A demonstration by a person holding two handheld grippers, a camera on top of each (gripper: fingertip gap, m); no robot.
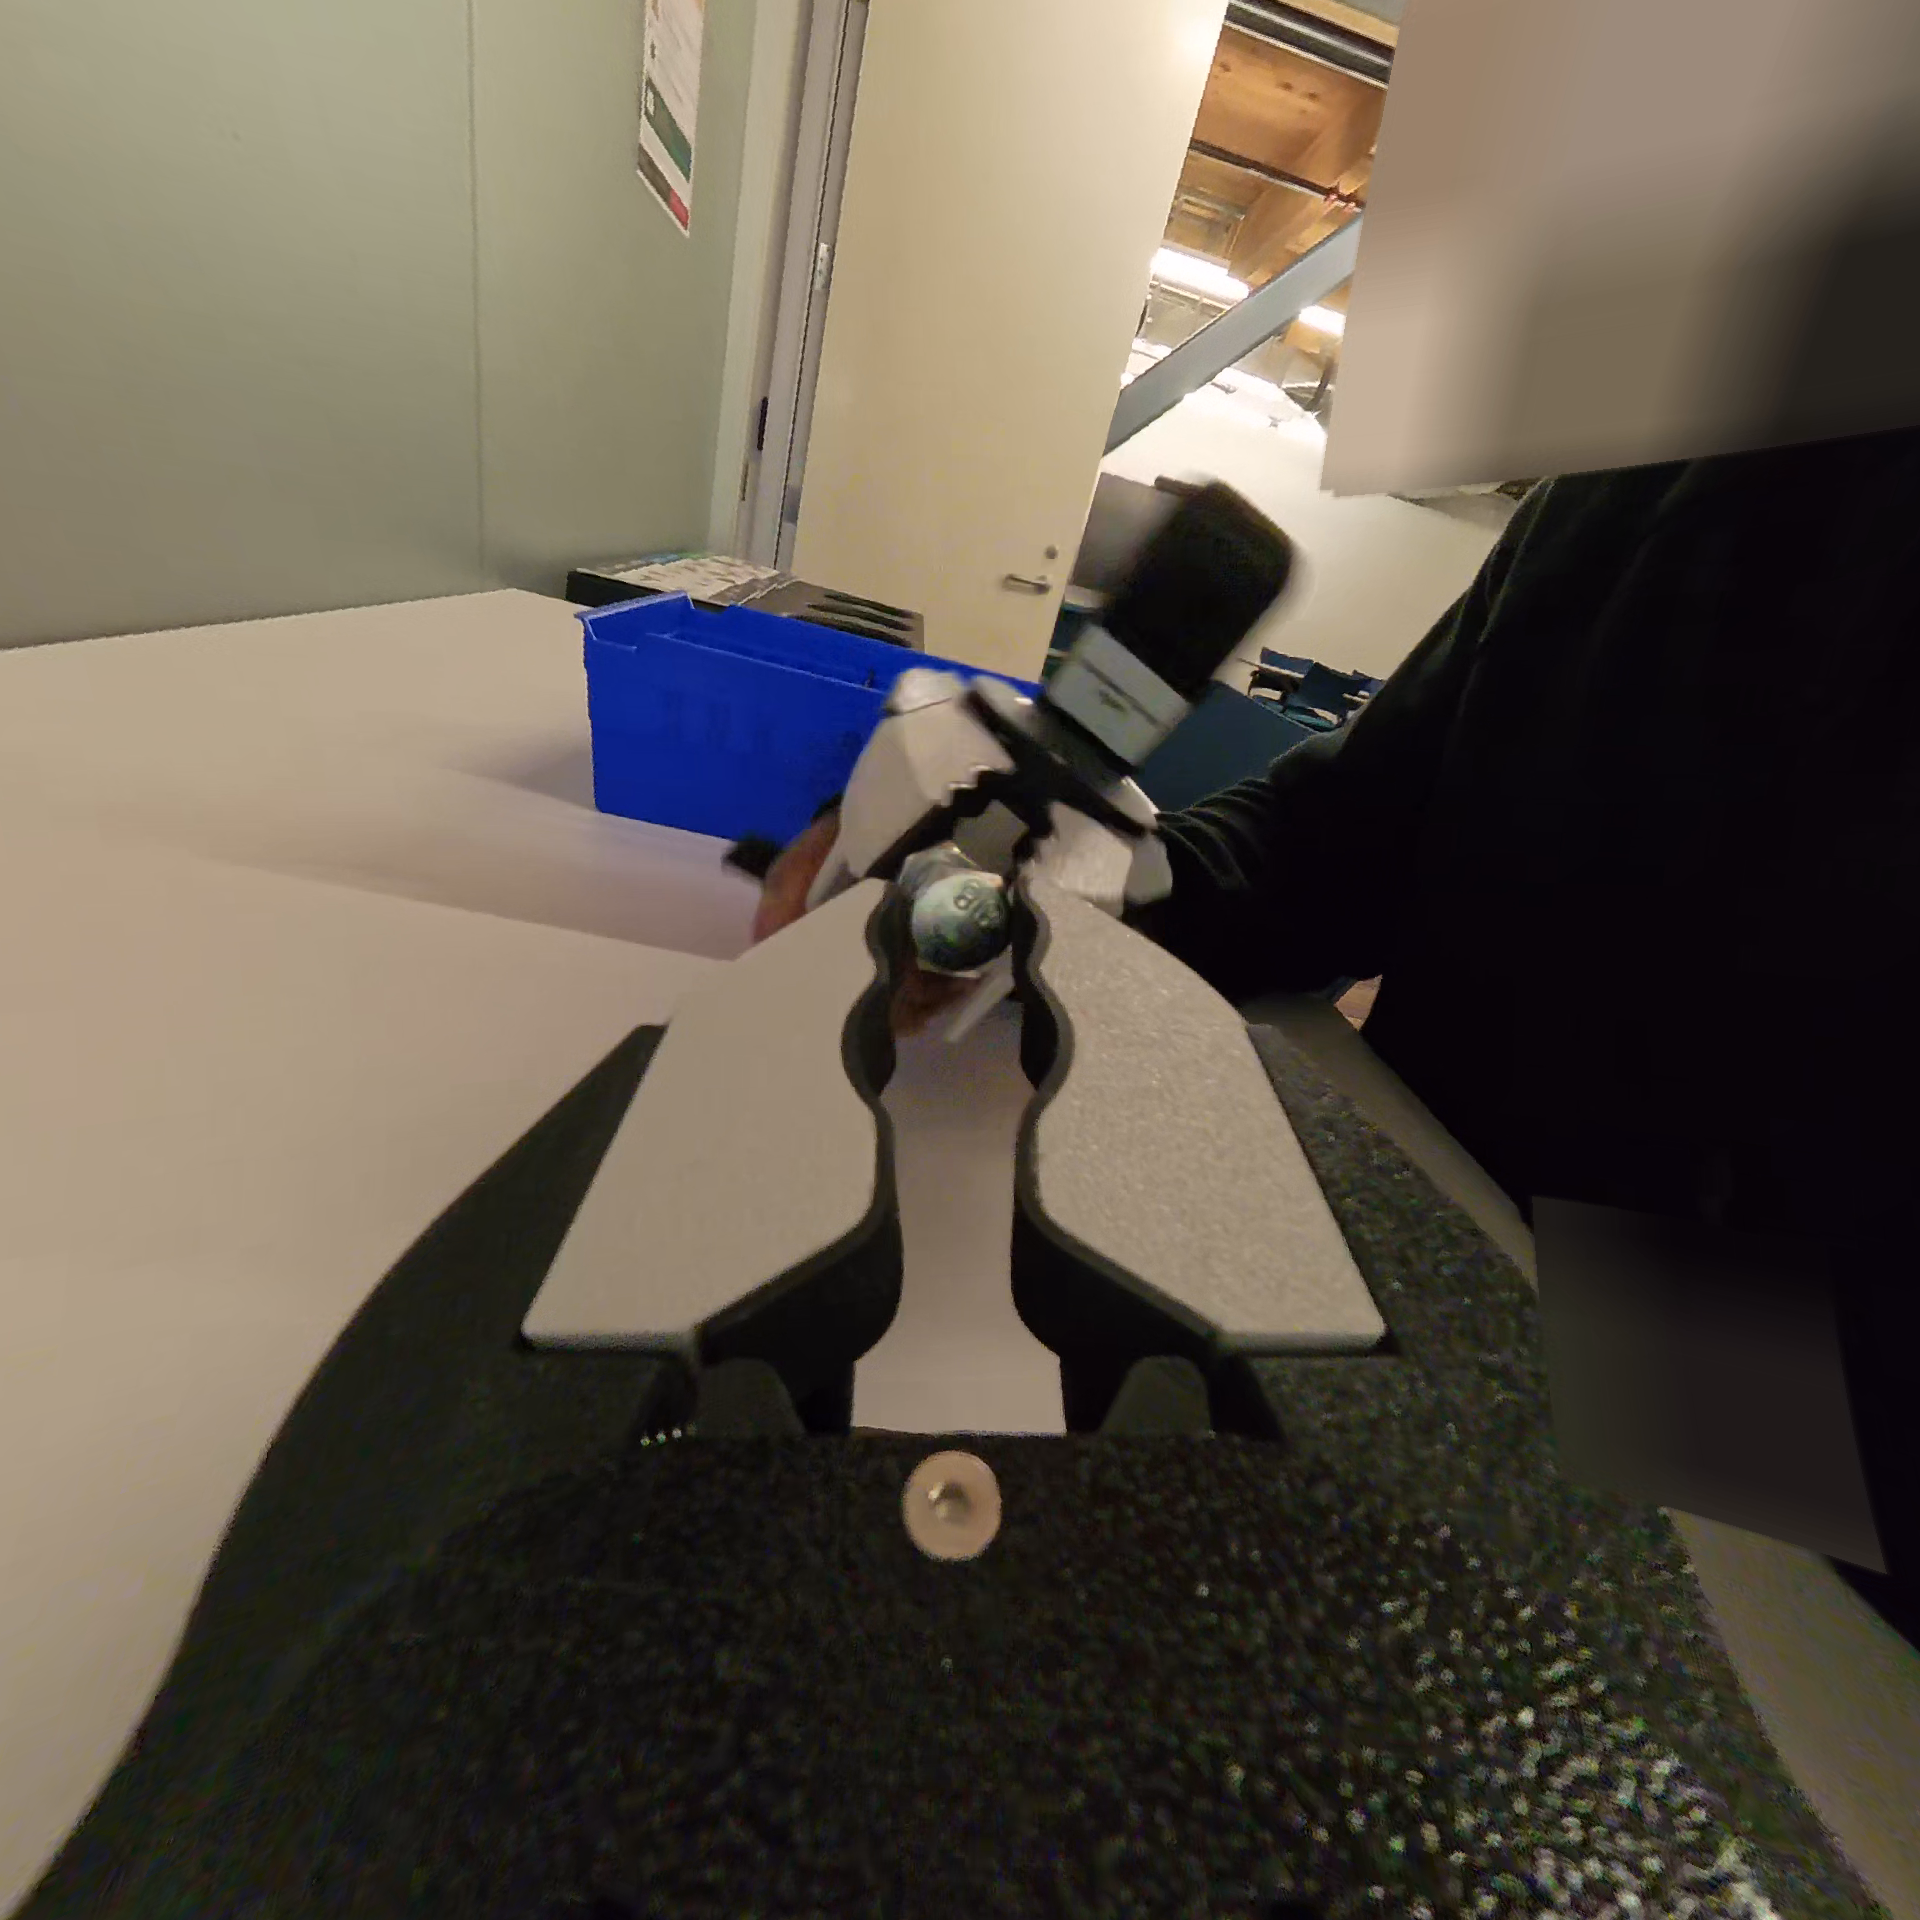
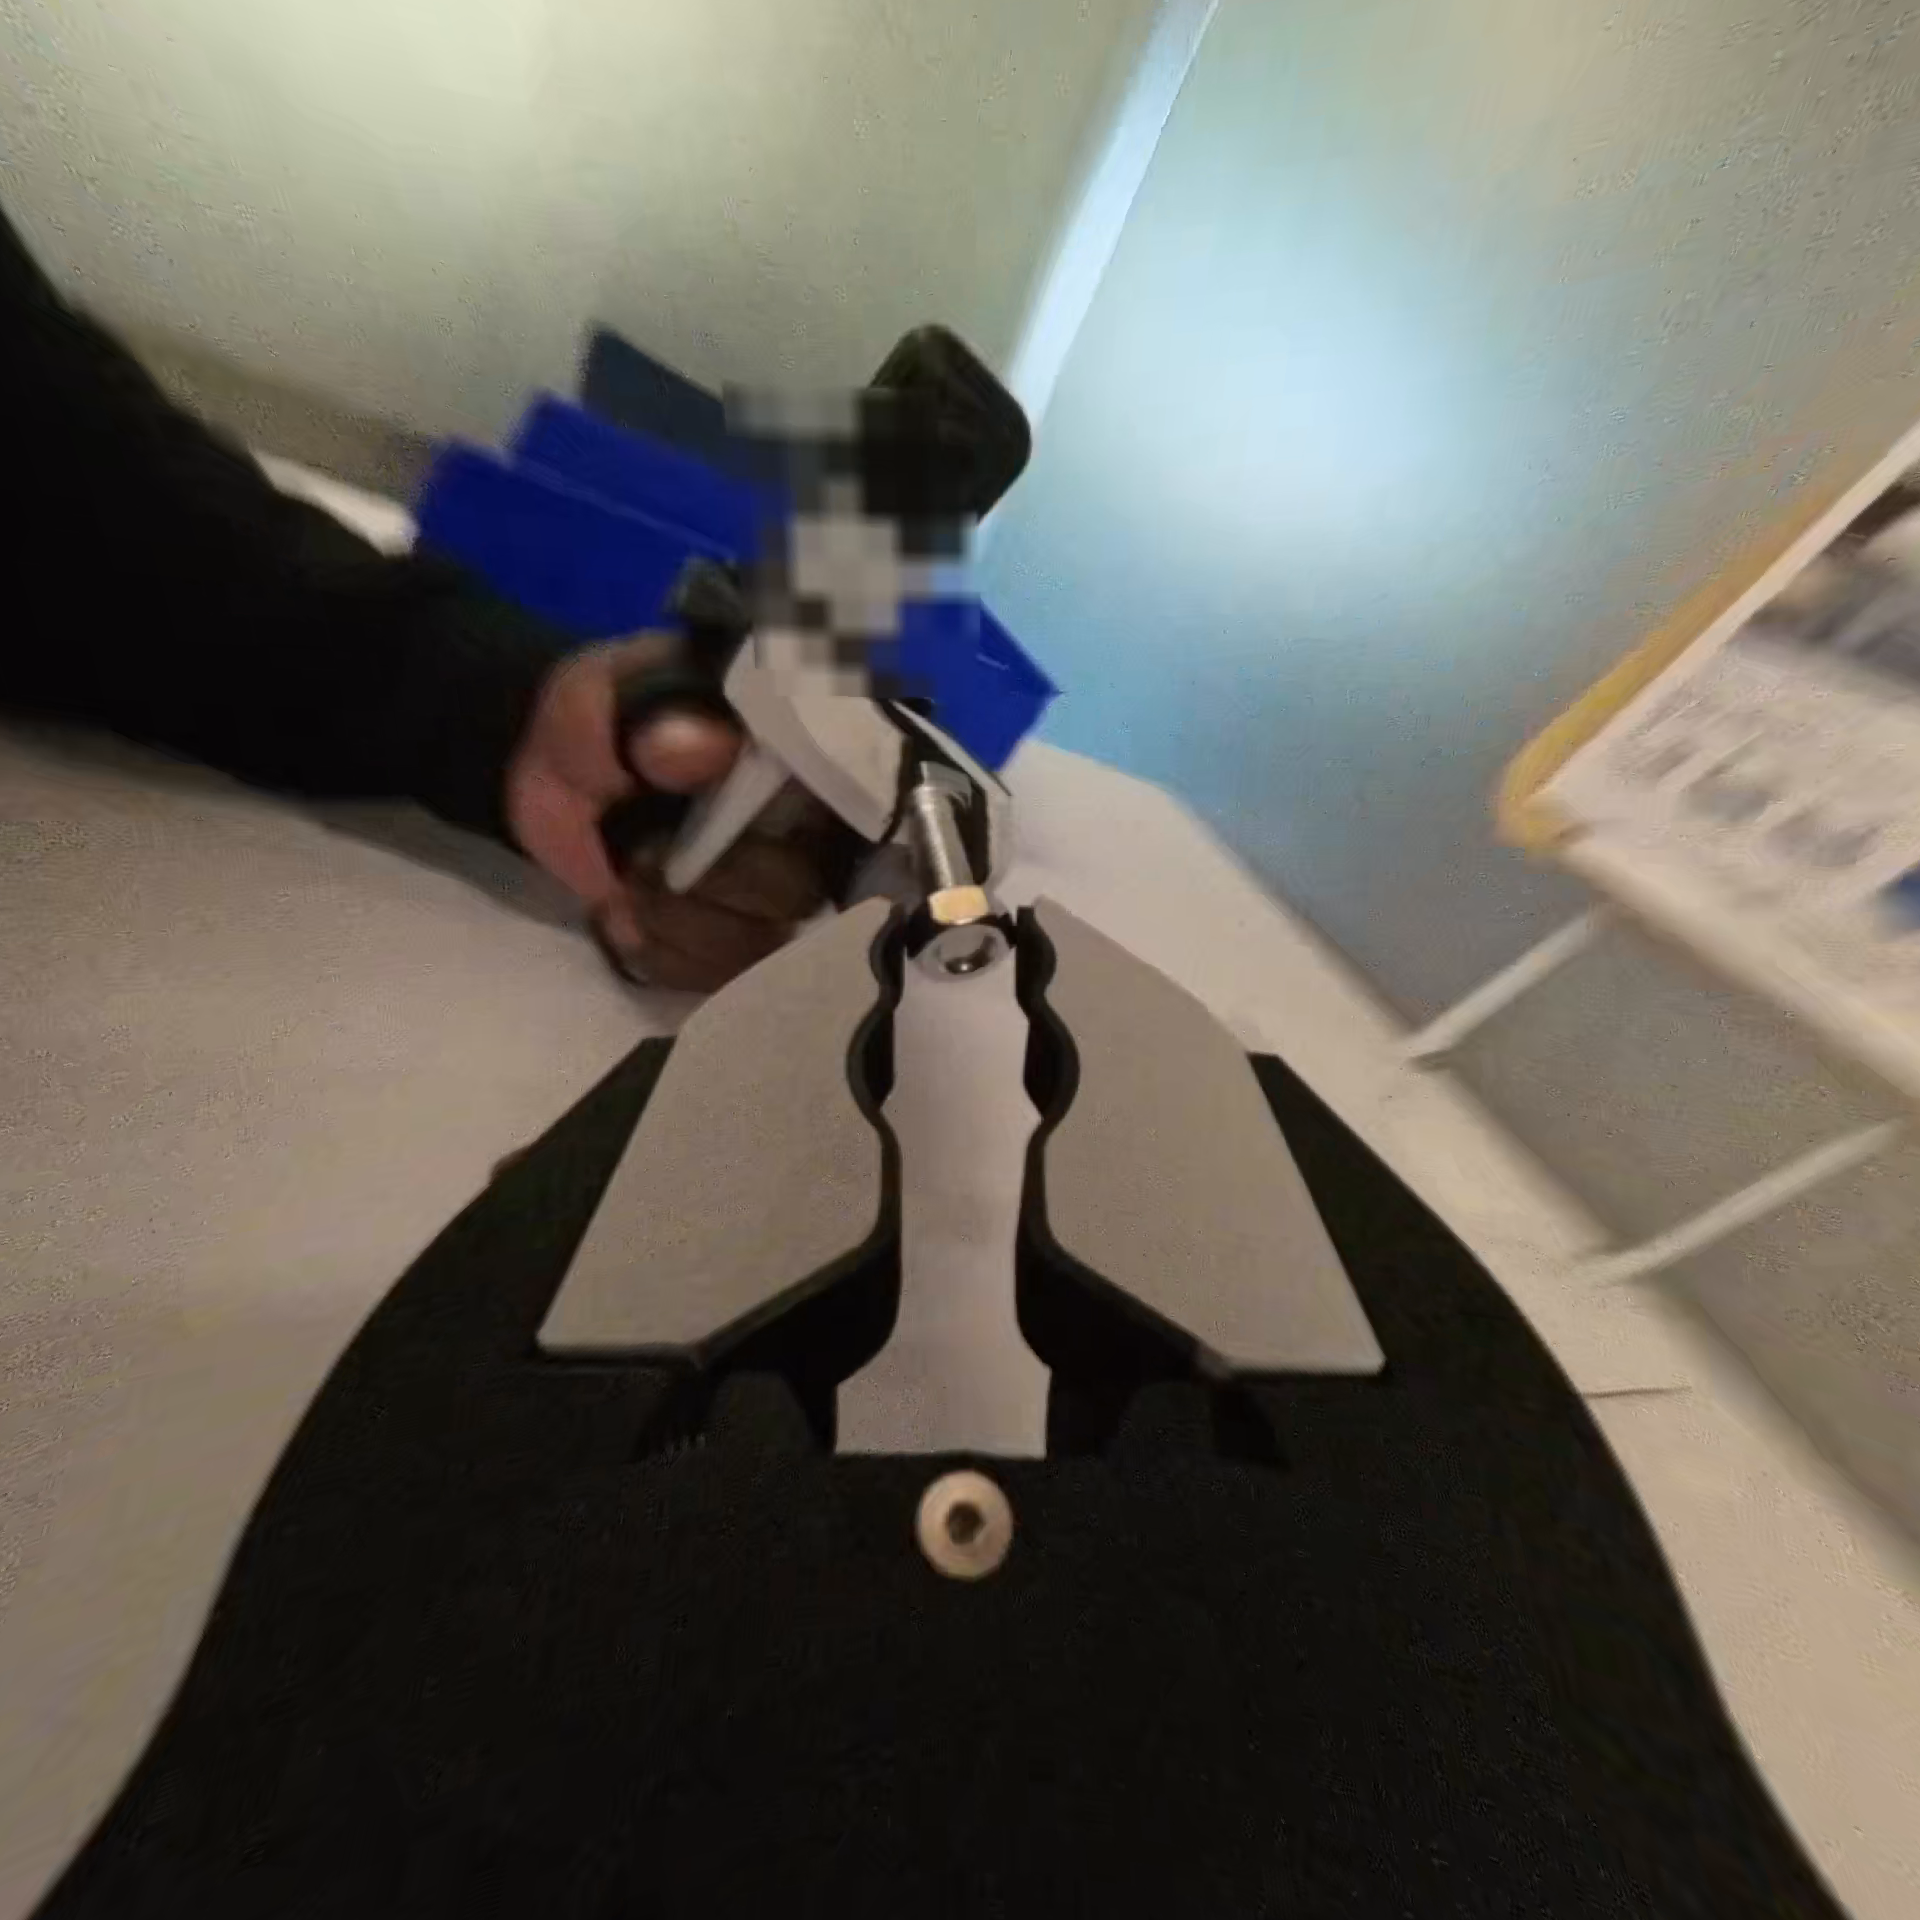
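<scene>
Shiny metal bolt [image 1: 951, 914]: the left gripper [image 1: 951, 935] pinches its head, the right gripper [image 2: 961, 940] pinches the nut [image 2: 958, 906]. Only the right view shows the threads. A blue bin [image 1: 717, 717] sits behind on the white table [image 1: 260, 831].

A wall poster [image 1: 665, 114] and a printed sheet [image 2: 1766, 675] carry print too blurred to read. The bolt head [image 1: 961, 914] bears small stamped marks.

Dim, warm indoor light; bright doorway [image 1: 1236, 343] glare; right wrist view heavily motion-blurred; wide-angle bending at every edge.
</scene>
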